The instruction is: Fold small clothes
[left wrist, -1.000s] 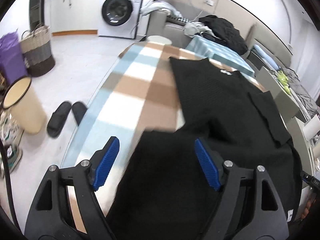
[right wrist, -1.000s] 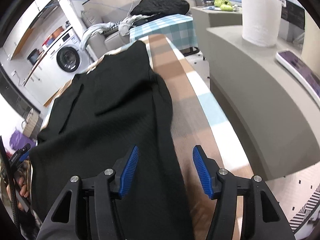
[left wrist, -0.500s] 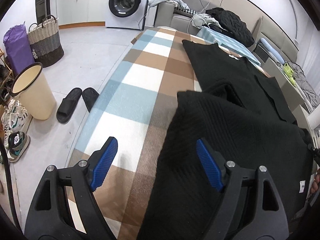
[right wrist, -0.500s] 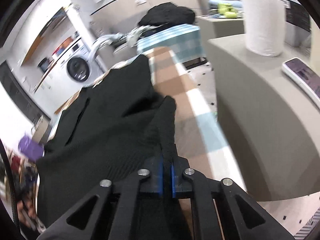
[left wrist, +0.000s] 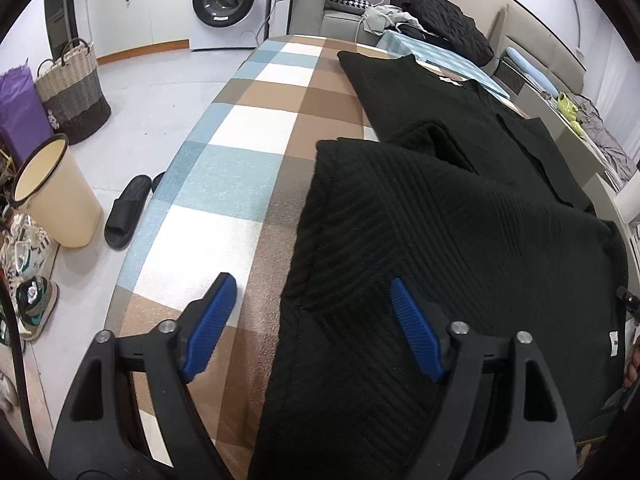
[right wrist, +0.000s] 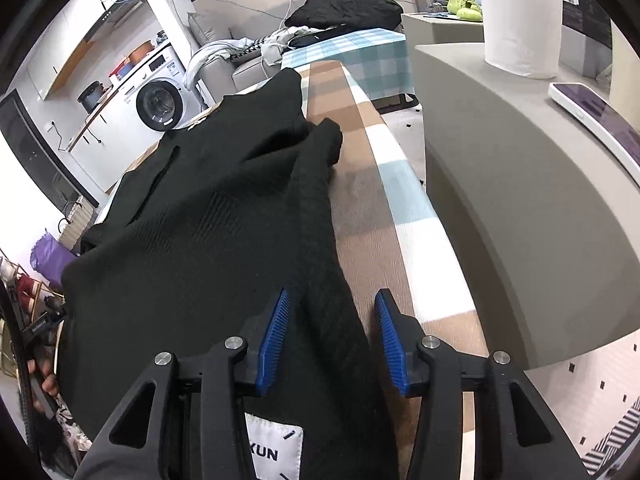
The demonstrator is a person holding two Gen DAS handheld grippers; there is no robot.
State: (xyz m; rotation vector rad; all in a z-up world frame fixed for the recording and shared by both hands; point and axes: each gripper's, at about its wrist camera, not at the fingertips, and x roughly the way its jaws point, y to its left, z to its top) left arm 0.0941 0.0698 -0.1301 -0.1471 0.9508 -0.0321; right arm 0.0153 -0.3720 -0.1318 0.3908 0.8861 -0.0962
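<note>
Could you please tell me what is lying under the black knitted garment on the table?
The black knitted garment lies on a checked tablecloth in brown, blue and white, bare along both sides. Part of the garment is doubled back onto itself. What lies beneath the cloth, and under the garment's middle, is covered.

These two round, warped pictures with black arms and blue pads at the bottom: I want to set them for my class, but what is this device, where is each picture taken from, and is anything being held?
A person holds a two-finger gripper in each hand; no robot. A wide-angle camera on each looks along its fingers.

One picture is from the left gripper, the other from the right gripper. A black knitted sweater lies partly folded on a checked table cover.

The sweater's edge lies between both pairs of blue pads, but neither presses it: nothing is held. The left jaws are closing, the right opening.
</note>
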